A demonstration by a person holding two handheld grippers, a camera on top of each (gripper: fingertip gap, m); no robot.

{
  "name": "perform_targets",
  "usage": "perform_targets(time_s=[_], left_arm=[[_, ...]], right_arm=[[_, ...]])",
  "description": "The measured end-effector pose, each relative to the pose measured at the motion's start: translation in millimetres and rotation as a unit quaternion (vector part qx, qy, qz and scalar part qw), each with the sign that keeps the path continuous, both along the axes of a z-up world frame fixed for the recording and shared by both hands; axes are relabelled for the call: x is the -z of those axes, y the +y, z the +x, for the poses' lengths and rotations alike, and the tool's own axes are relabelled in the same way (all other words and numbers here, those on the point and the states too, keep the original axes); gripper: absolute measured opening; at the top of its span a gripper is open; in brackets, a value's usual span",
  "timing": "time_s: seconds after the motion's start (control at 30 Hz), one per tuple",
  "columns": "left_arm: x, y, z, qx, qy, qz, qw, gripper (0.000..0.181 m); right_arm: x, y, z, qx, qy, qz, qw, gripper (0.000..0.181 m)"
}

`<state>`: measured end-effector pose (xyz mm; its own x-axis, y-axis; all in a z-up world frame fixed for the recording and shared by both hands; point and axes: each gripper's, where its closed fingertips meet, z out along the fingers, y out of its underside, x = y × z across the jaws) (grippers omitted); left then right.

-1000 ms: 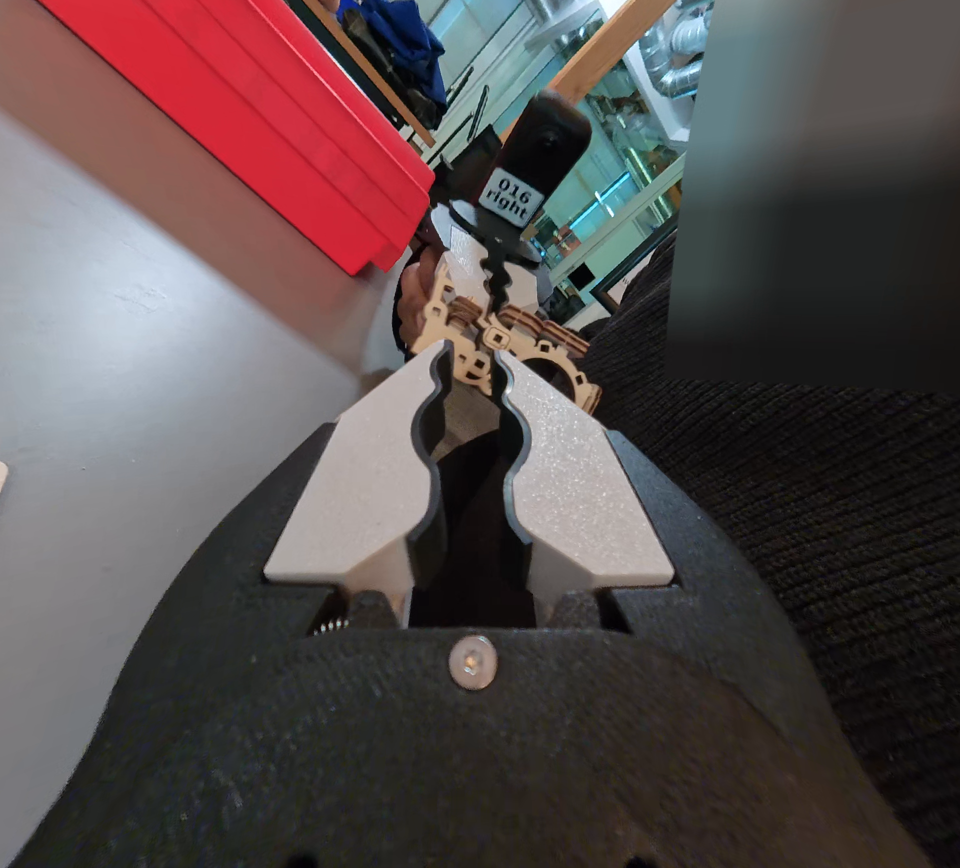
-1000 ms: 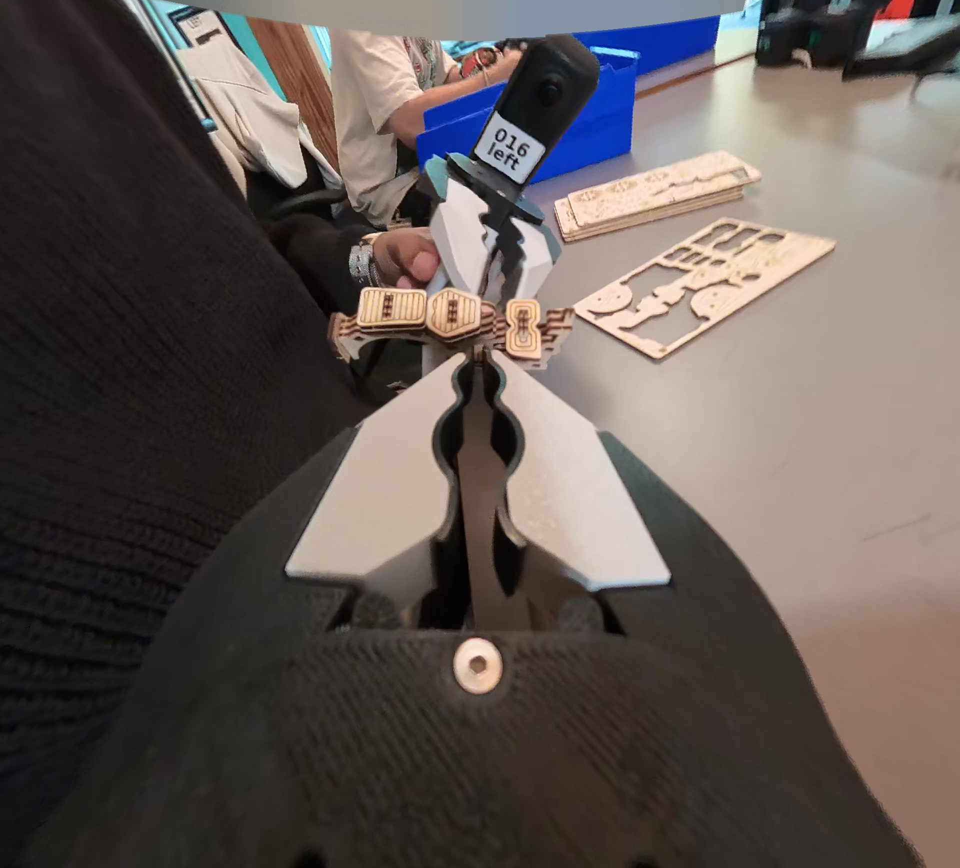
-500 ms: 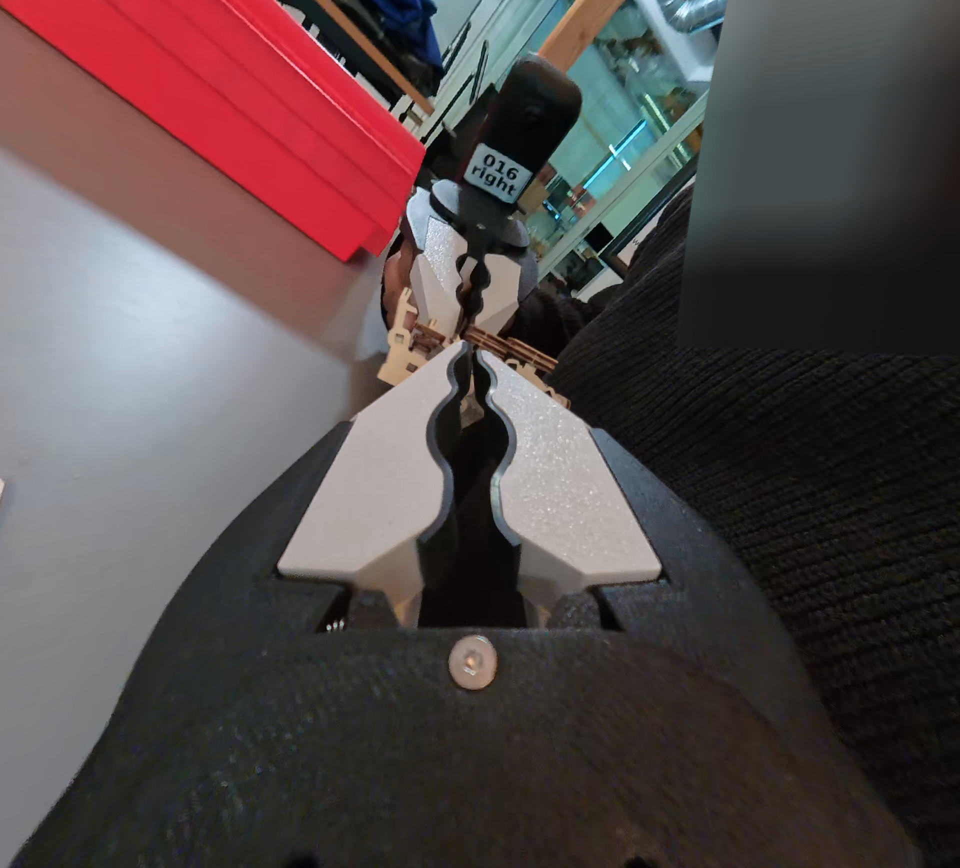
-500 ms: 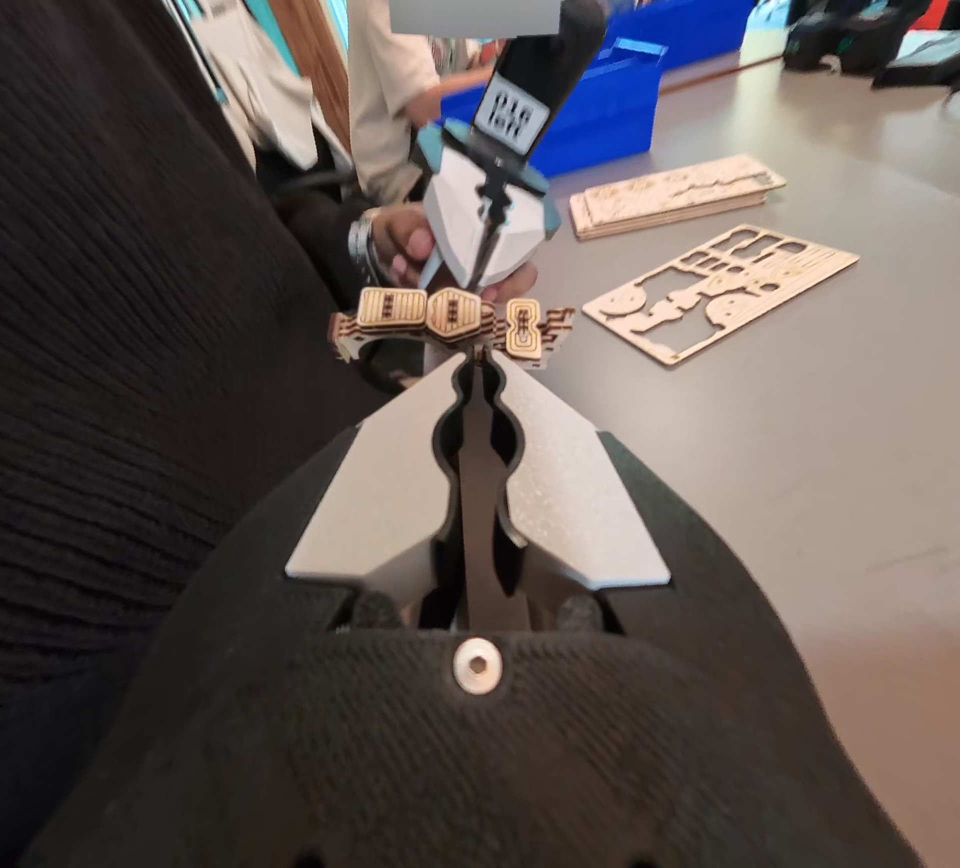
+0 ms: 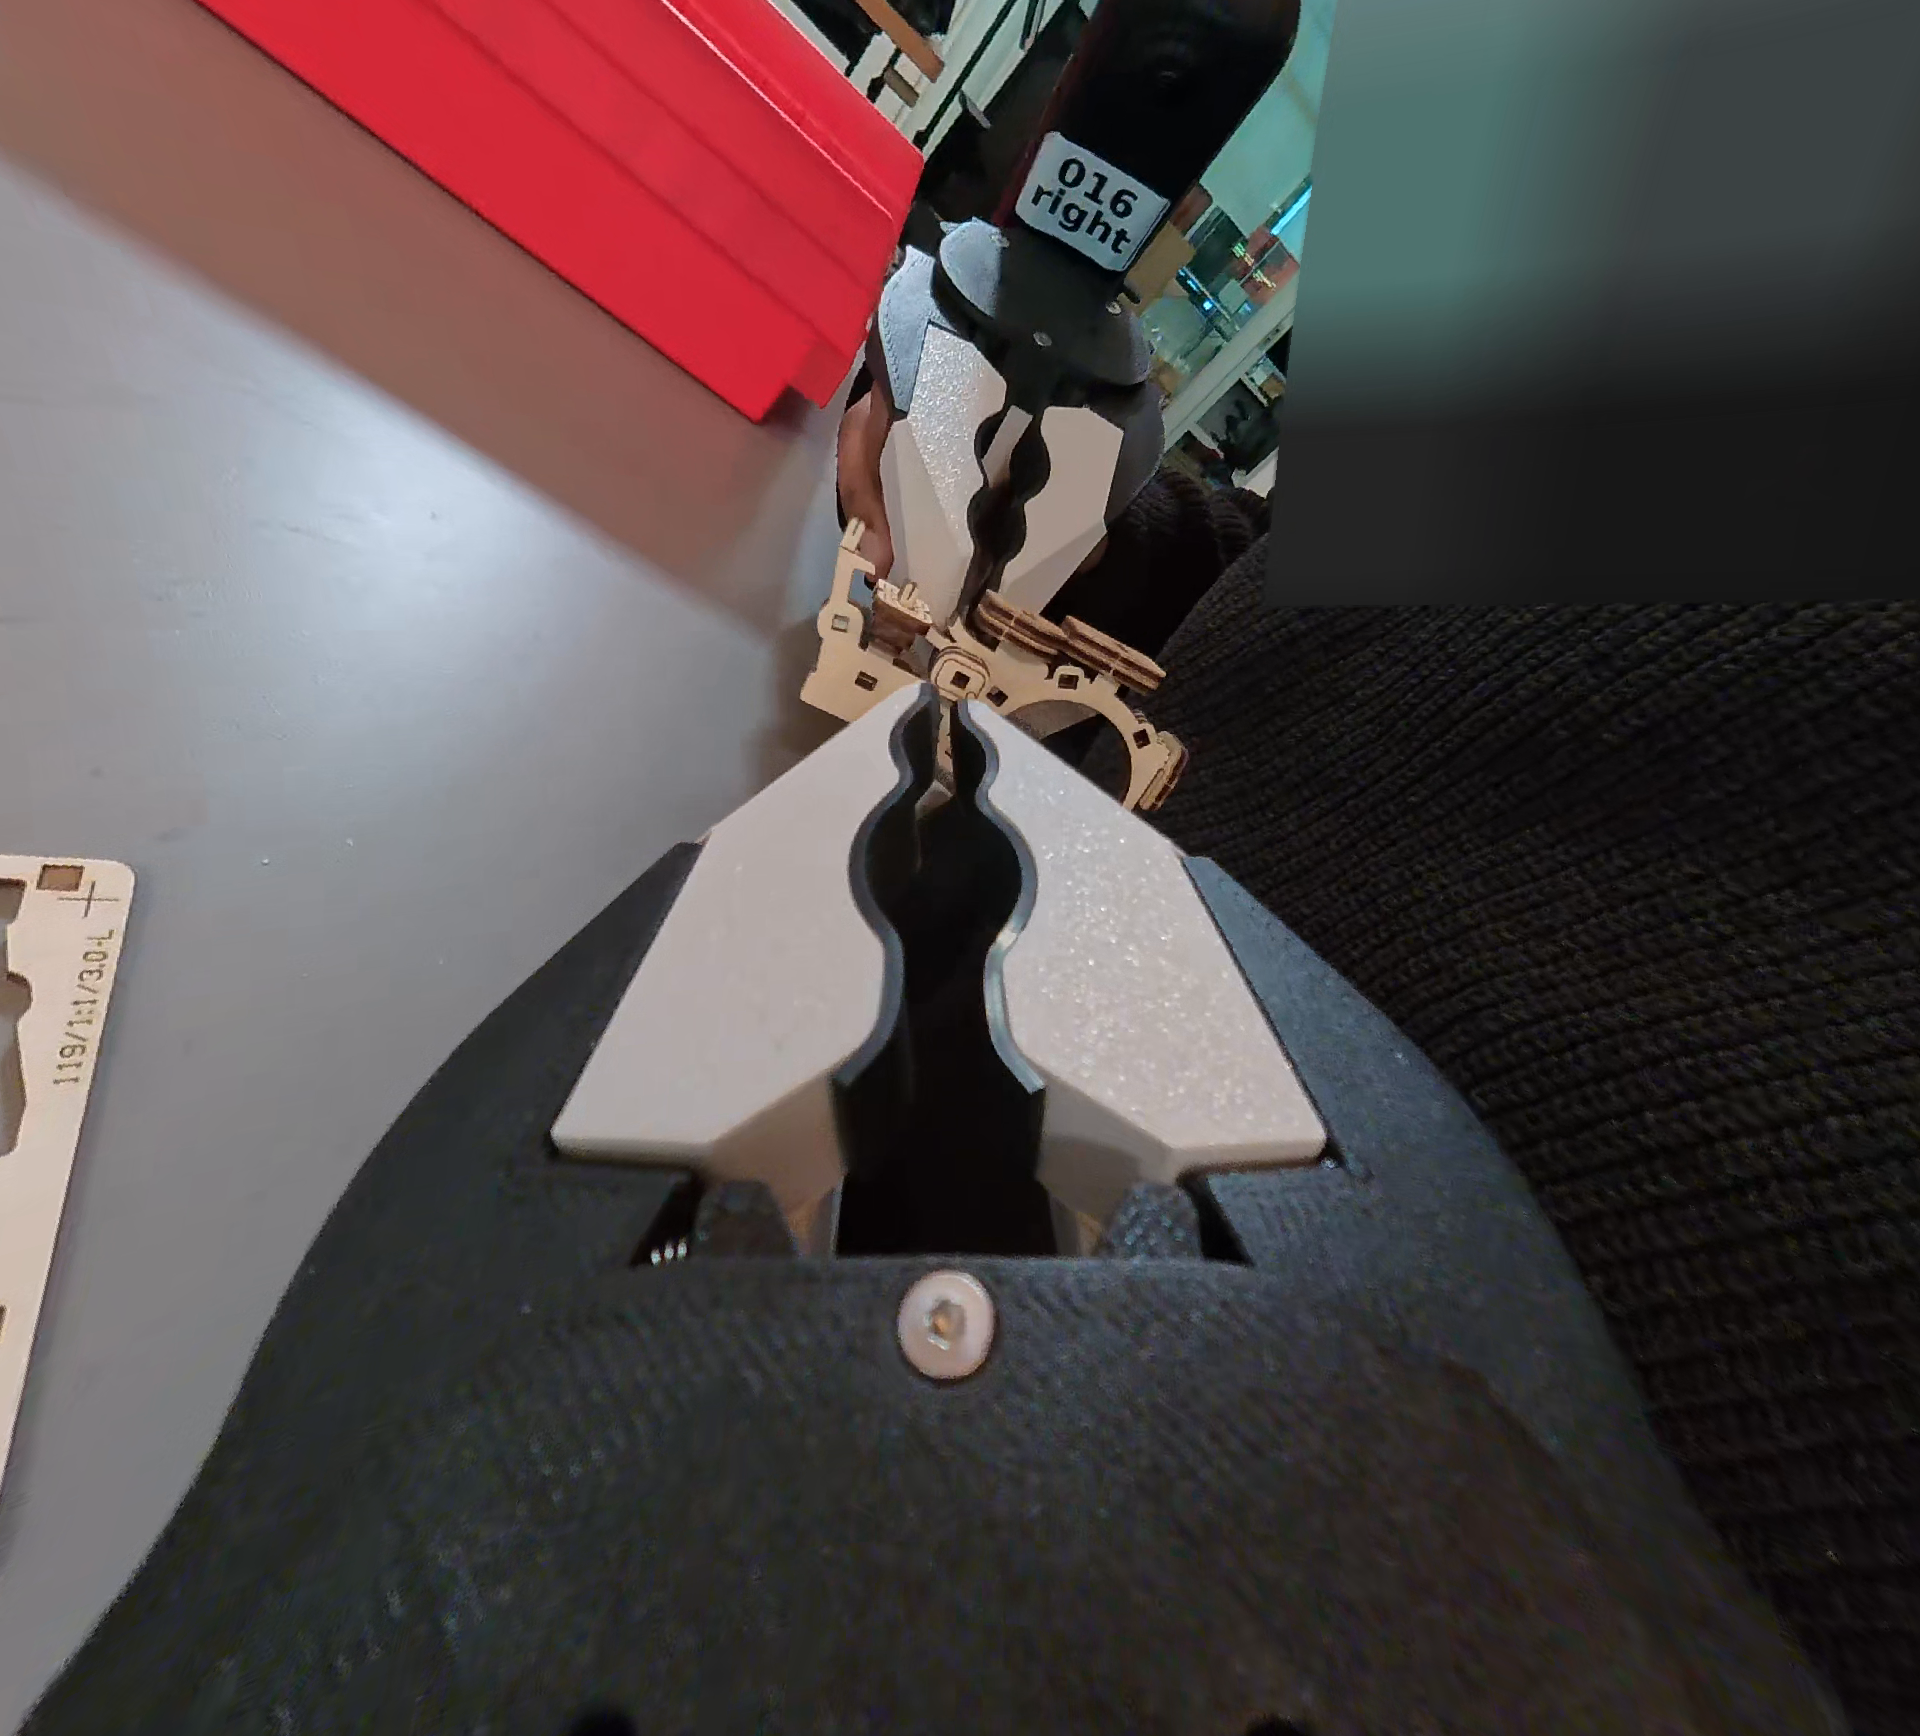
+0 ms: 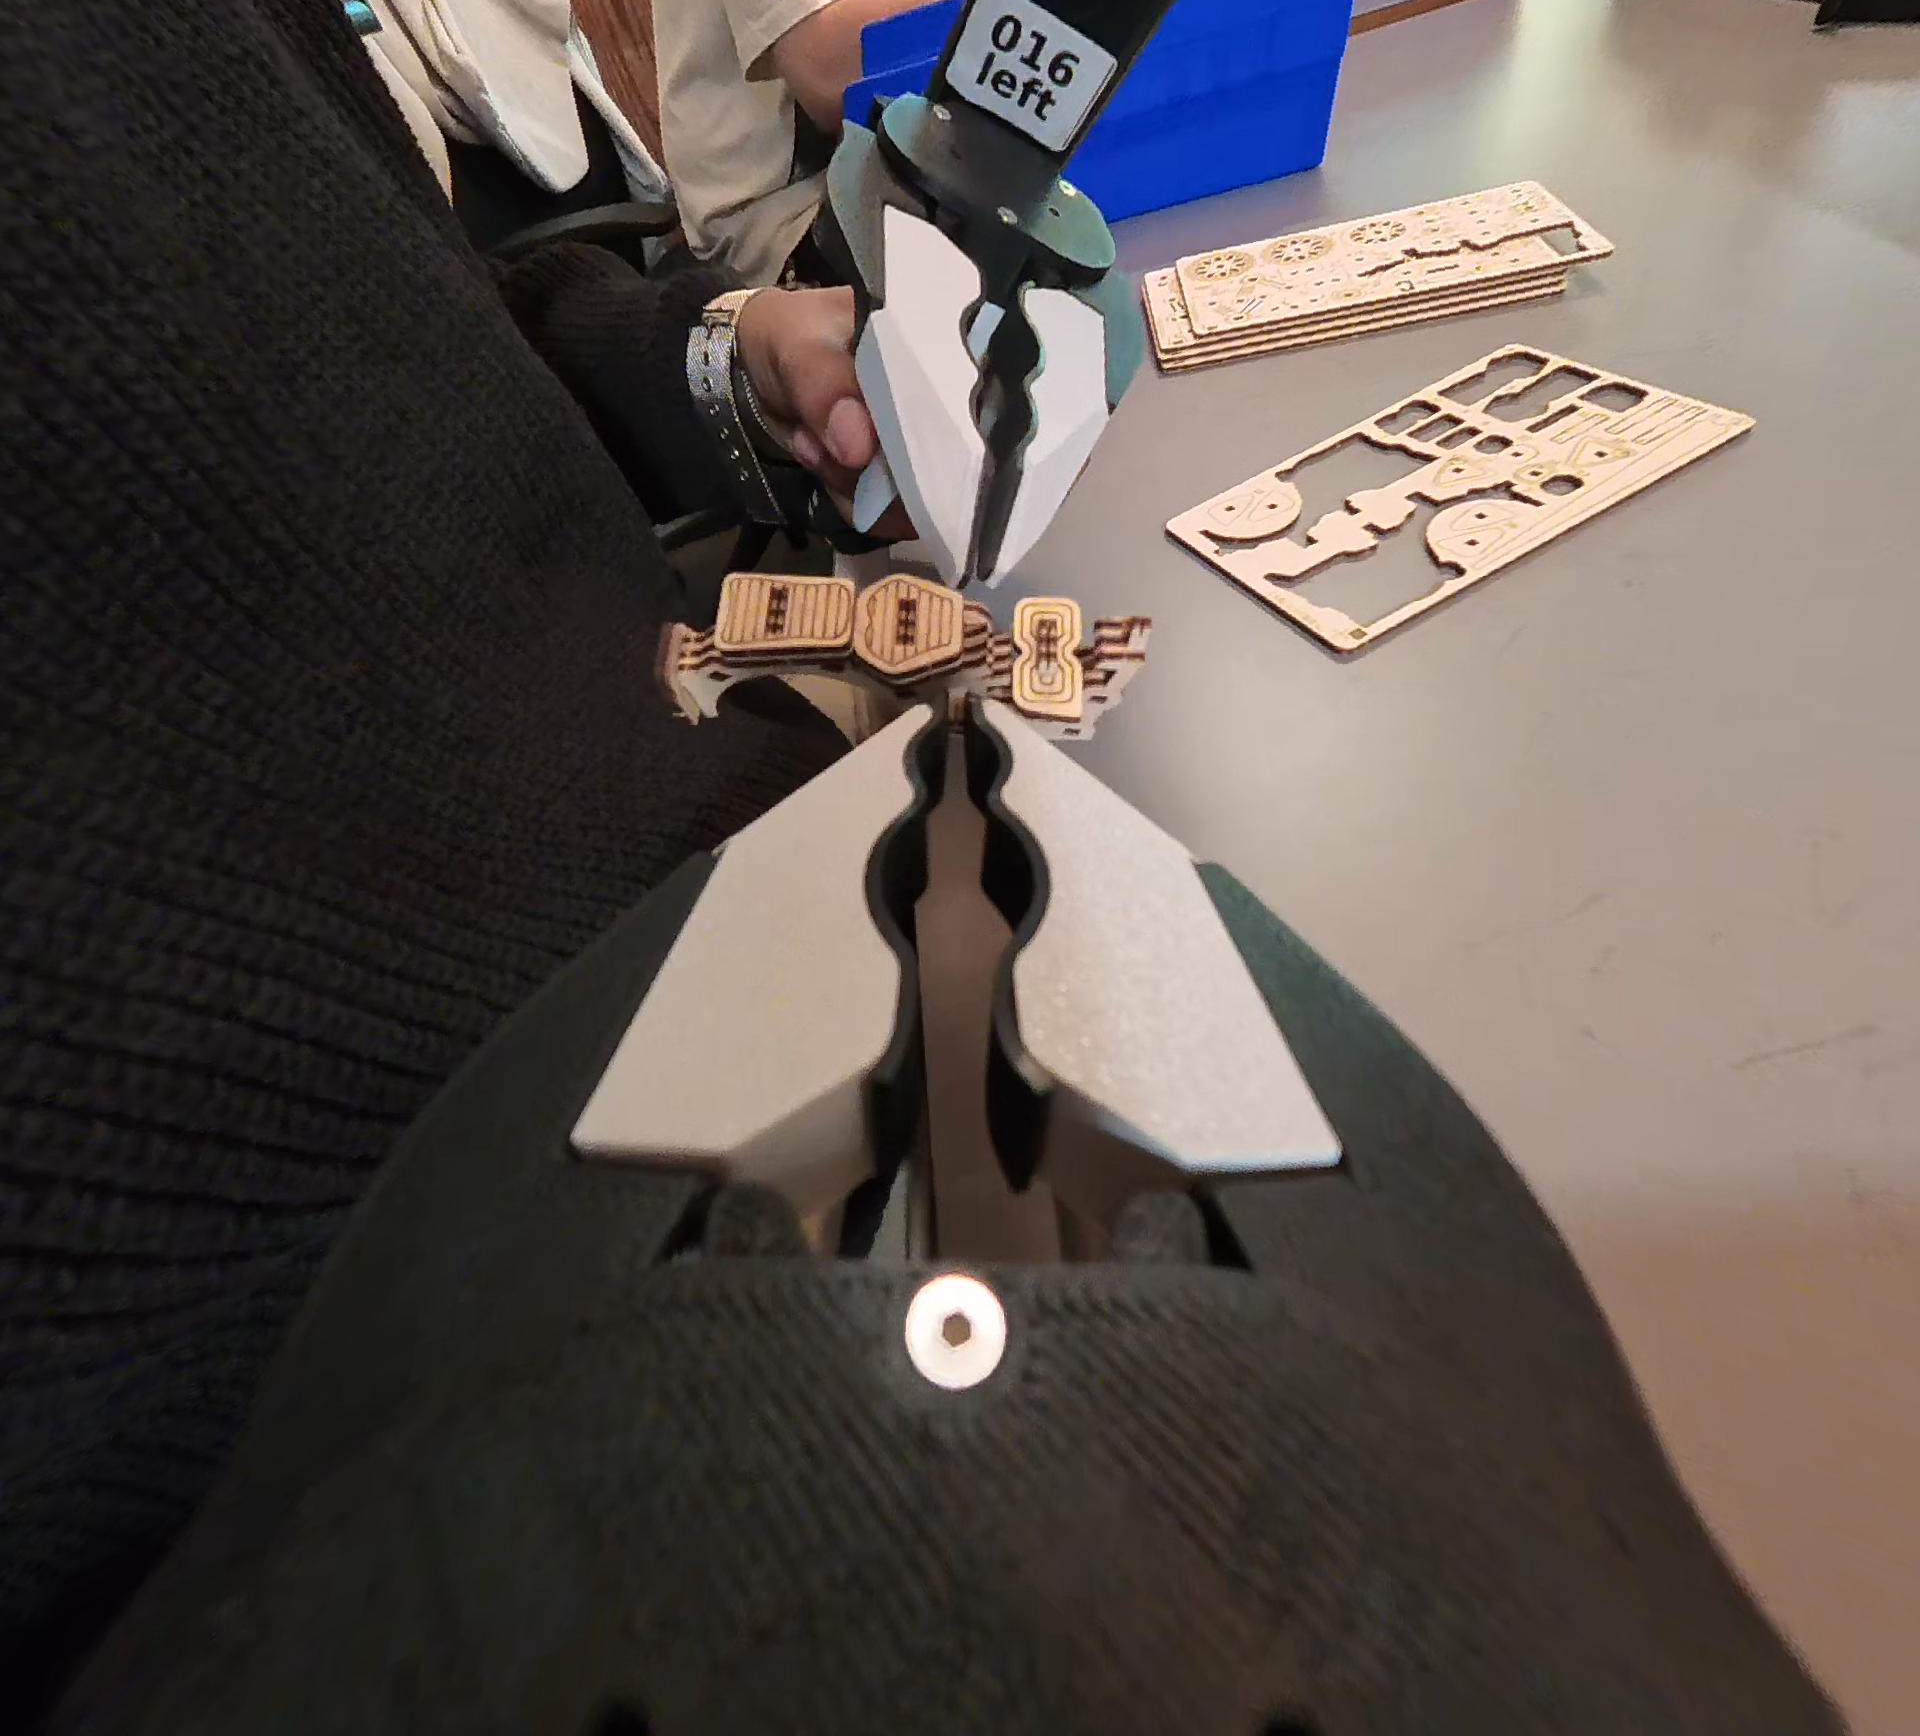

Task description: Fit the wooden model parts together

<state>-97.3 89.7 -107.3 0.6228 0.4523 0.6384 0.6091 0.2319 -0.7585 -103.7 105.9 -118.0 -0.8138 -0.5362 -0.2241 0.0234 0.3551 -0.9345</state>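
A small laser-cut wooden model (image 6: pixel 790 637), with slatted seat-like pieces on top, is held in the air over the grey table's near edge (image 6: pixel 1558 855). My right gripper (image 6: pixel 951 715) is shut on a flat plate of the model from below. In the left wrist view it (image 5: pixel 977 600) comes down onto the model (image 5: pixel 862 663) from the far side. My left gripper (image 5: pixel 943 710) has its jaws almost together on a thin edge of the model. In the right wrist view its tips (image 6: pixel 979 580) touch the model's far side.
A punched-out wooden sheet (image 6: pixel 1455 502) and a stack of sheets (image 6: pixel 1371 273) lie on the table to the right, with a blue bin (image 6: pixel 1195 86) behind. A red bin (image 5: pixel 468 55) and another sheet's corner (image 5: pixel 52 1063) lie left. A black-sweatered body (image 6: pixel 260 543) is close by. Left and right tips are no more than a few centimetres apart.
My left gripper's jaws have narrowed from clearly apart to almost together at the model. The two grippers now stand closer together. The right gripper keeps its grip.
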Motion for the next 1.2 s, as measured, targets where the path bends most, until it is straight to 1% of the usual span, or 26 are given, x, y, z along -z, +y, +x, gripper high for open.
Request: perform_targets(time_s=[0.2,0.4,0.67,0.8,0.87,1.0,1.13,1.2], left_arm=[[-5.7,-2.0,-0.1,-0.002,0.007,0.020,1.000,0.001],[-4.5,3.3,1.8,0.007,0.005,0.016,1.000,0.001],[-3.7,1.8,1.3,0.004,0.001,0.016,1.000,0.001],[2.8,11.8,1.7,0.016,-0.011,0.009,1.000,0.001],[4.9,11.5,1.1,0.015,-0.015,0.004,1.000,0.000],[-1.3,7.3,0.9,0.010,-0.009,0.018,1.000,0.000],[0.3,3.9,0.1,0.005,-0.011,0.014,1.000,0.000],[2.1,8.3,0.9,0.012,-0.015,0.015,1.000,0.000]], right_arm=[[-0.2,0.1,-0.2,-0.001,-0.004,-0.001,1.000,0.003],[-4.2,-0.5,0.3,-0.002,-0.019,-0.010,1.000,0.003],[0.9,-0.6,2.4,-0.004,-0.002,0.000,1.000,0.003],[1.2,-0.5,4.1,-0.006,0.001,0.003,1.000,0.003],[4.3,0.3,5.0,-0.009,0.011,0.009,1.000,0.003],[3.2,-0.5,3.2,-0.003,0.009,0.008,1.000,0.003],[4.2,-0.4,1.6,-0.001,0.009,0.011,1.000,0.003],[4.5,-0.9,2.0,-0.001,0.012,0.011,1.000,0.003]])
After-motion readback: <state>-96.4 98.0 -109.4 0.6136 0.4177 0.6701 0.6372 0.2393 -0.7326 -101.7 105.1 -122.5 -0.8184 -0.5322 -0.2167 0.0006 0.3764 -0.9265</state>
